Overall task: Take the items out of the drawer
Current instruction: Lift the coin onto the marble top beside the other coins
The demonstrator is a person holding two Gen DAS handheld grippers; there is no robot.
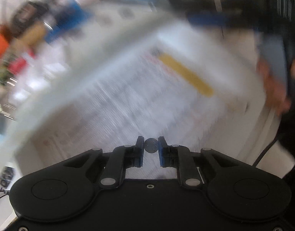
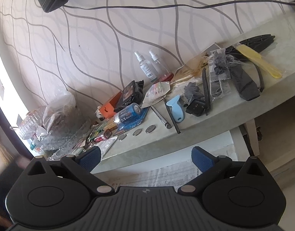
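Observation:
In the blurred left wrist view my left gripper [image 1: 151, 146] is shut on a small round coin [image 1: 151, 145], pinched edge-on between the blue pads above the open drawer. The drawer's white front wall [image 1: 80, 73] crosses the picture, and printed paper [image 1: 128, 100] with a yellow strip [image 1: 186, 76] lines its bottom. In the right wrist view my right gripper [image 2: 145, 156] stands open and empty in front of the grey countertop [image 2: 162, 142]. Three coins [image 2: 137, 132] lie in a row on that counter near its front edge.
The counter holds a blue battery [image 2: 128, 116], an orange box [image 2: 109, 105], two spray bottles [image 2: 147, 65], a light blue tool [image 2: 175, 107], black parts, a yellow comb [image 2: 259, 61] and plastic bags [image 2: 57, 111]. A cable [image 2: 166, 6] runs along the wallpapered wall. A hand [image 1: 272, 88] shows at right.

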